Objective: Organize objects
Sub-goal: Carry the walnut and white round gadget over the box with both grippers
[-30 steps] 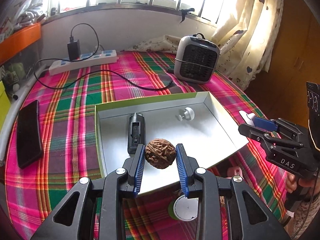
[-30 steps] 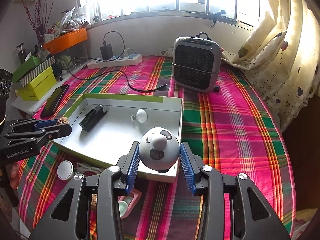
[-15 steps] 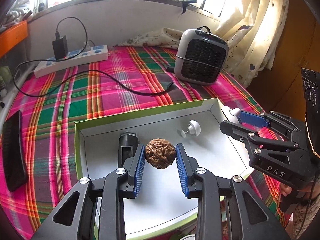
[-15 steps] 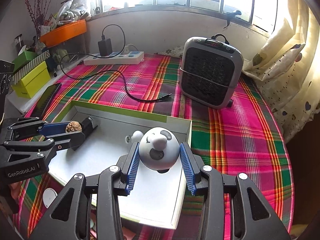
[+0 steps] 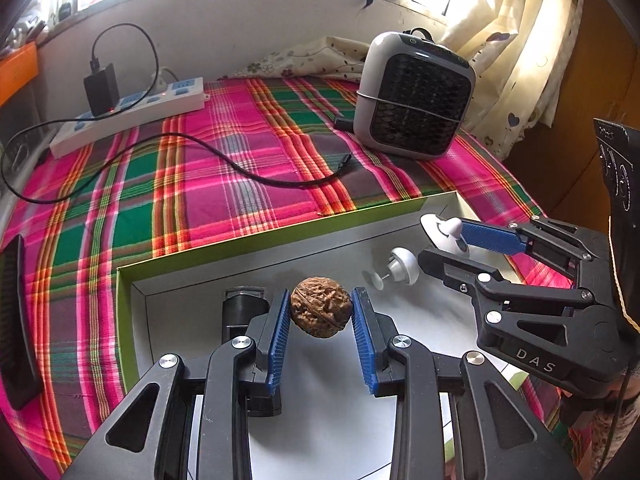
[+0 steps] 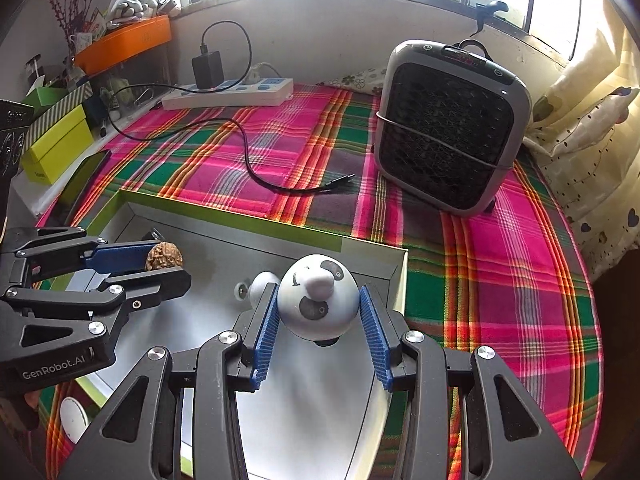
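My left gripper is shut on a brown walnut and holds it above the white tray with a green rim. My right gripper is shut on a white egg-shaped panda toy over the tray's right part. The right gripper also shows in the left wrist view, the left gripper in the right wrist view. In the tray lie a black oblong device, partly hidden by my left fingers, and a small white knob.
A grey fan heater stands at the back right. A white power strip with a charger and a black cable lie at the back. A black phone lies at the left. A white round disc lies beside the tray.
Both grippers have moved forward and further over the tray, each holding its object. The grippers are closer to each other.
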Action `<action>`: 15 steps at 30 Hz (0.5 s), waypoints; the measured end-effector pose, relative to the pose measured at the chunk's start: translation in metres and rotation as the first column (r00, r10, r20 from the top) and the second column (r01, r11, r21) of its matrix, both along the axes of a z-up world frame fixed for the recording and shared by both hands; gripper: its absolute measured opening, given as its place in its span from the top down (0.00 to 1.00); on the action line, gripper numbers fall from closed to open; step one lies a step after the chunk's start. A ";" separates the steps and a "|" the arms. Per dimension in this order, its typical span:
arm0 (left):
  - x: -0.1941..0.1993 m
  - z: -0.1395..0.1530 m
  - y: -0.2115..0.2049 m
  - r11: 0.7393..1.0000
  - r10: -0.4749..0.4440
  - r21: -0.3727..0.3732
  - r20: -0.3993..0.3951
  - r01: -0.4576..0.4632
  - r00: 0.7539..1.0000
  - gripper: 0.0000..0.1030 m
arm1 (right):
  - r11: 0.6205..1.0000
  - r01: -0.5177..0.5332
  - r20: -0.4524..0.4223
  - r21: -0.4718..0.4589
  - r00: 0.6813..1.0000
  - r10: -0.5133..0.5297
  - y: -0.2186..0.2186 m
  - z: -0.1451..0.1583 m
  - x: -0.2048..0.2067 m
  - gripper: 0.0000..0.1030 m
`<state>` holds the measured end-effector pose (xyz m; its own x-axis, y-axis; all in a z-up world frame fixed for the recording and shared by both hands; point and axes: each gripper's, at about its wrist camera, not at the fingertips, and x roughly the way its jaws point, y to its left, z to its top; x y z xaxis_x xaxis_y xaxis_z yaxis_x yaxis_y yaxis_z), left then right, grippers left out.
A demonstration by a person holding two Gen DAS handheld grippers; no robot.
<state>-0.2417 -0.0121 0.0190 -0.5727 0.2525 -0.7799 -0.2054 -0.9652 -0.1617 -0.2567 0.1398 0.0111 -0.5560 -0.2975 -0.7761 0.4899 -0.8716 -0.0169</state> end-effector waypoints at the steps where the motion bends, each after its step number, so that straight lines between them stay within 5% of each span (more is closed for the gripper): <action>1: -0.001 0.000 0.000 1.000 -0.002 -0.003 -0.003 0.002 1.000 0.72 | 1.000 0.000 0.001 0.000 1.000 0.000 0.000 -0.001 -0.001 0.59; 15: -0.010 -0.005 0.007 1.000 -0.002 -0.024 0.015 0.003 1.000 0.72 | 1.000 -0.016 -0.011 0.013 1.000 0.016 -0.004 -0.005 -0.005 0.59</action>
<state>-0.2514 -0.0047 0.0137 -0.5607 0.2352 -0.7939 -0.2054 -0.9683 -0.1418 -0.2619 0.1356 0.0062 -0.5602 -0.2959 -0.7737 0.5033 -0.8634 -0.0342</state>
